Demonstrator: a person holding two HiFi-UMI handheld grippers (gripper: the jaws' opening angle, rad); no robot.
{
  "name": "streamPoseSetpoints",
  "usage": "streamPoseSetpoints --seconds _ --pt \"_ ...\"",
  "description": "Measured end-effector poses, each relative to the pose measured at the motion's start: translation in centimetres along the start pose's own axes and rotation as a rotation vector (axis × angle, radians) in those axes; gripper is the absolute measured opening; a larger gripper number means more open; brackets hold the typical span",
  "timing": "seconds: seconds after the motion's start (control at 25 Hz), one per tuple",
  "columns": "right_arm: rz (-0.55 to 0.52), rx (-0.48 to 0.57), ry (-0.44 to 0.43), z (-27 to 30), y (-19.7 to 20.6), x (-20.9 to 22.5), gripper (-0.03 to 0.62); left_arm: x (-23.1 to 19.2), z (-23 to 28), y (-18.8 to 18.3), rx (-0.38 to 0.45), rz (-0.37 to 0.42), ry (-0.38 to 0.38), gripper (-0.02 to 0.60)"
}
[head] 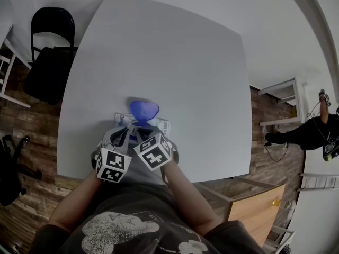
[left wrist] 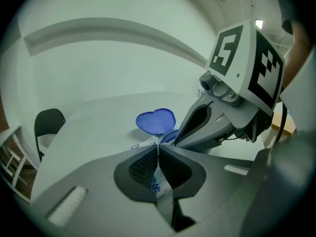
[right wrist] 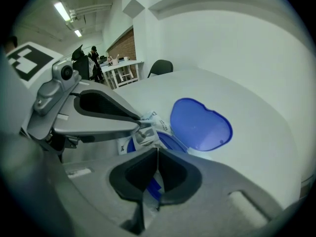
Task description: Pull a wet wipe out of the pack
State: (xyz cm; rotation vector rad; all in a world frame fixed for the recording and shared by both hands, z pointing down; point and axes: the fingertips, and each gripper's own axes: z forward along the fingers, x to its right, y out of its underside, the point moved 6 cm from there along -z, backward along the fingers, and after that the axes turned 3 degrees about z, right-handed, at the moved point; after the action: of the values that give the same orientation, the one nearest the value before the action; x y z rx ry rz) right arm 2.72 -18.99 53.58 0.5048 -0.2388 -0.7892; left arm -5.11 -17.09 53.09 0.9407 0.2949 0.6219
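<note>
A wet wipe pack (head: 151,124) lies near the front edge of the white table (head: 175,62), its blue heart-shaped lid (head: 144,109) flipped open. My left gripper (left wrist: 158,149) is shut on the pack's printed film (left wrist: 156,183) at the near edge. From the right gripper view, the left gripper (right wrist: 139,125) pinches that film (right wrist: 144,135) beside the blue opening ring (right wrist: 170,142). My right gripper (right wrist: 157,152) is shut with its tips right over the opening. A white strip shows behind its pads; I cannot tell whether a wipe is pinched. Both grippers (head: 123,133) (head: 141,133) meet at the pack.
A black folding chair (head: 50,52) stands at the table's far left corner. A wooden cabinet (head: 254,208) sits to the right below the table edge. A white shelf unit (head: 283,97) is farther right. The person's arms (head: 79,200) reach in from the front.
</note>
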Motion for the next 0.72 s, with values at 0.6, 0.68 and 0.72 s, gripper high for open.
streamPoseSetpoints --seconds 0.6,0.68,0.72 --pt "0.027 0.098 0.029 -2.4 -0.6 -0.1 0.002 -0.2 0.2 -0.1 0.001 0.004 -0.009 0.028" --pt "0.026 0.108 0.029 -2.8 -0.8 -0.1 0.002 -0.2 0.2 -0.1 0.000 0.005 -0.013 0.028" --pt "0.025 0.117 0.030 -3.1 -1.0 -0.1 0.002 -0.2 0.2 -0.2 -0.001 0.006 -0.015 0.028"
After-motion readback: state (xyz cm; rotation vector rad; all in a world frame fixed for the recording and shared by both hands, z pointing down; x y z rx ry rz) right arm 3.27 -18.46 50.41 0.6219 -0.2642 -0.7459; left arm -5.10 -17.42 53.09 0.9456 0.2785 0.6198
